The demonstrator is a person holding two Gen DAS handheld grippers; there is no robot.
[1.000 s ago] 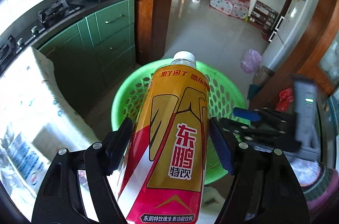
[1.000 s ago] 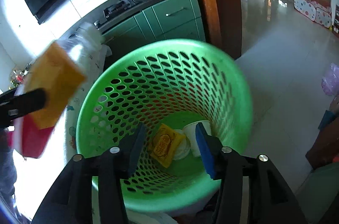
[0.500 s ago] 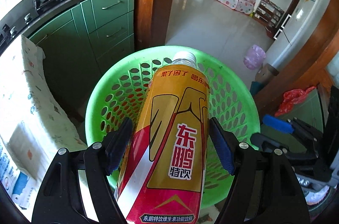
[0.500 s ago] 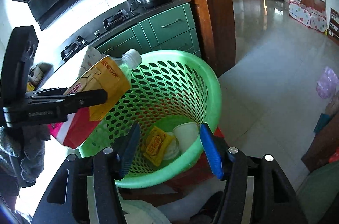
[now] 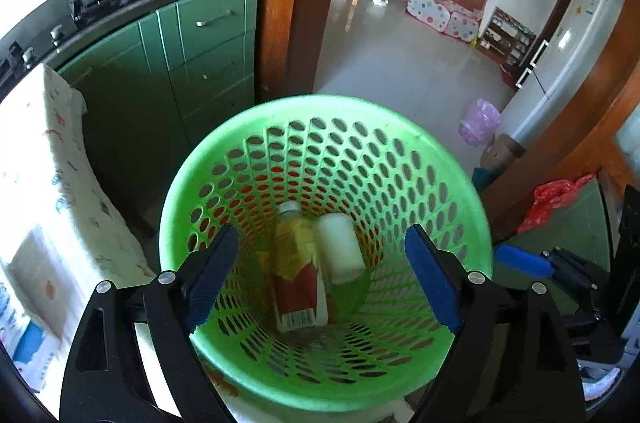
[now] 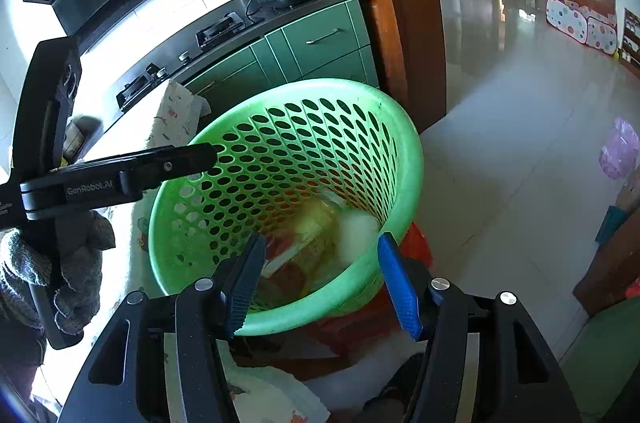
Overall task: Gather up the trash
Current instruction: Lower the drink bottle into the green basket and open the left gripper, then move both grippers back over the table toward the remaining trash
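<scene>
The bottle [image 5: 298, 265] lies at the bottom of the green basket [image 5: 452, 183], beside a white cup [image 5: 340, 249], so this drop looks done. The left gripper [image 5: 320, 279], over the basket's mouth, has just been opening and stands released, nothing between its pads. The right gripper [image 6: 320, 283], near the basket's rim, is also released and empty. Next likely calls for lifting away to seek more trash. Only the right view shows the gloved hand [image 6: 60, 263] holding the left gripper; only the left view shows the bottle sharply
</scene>
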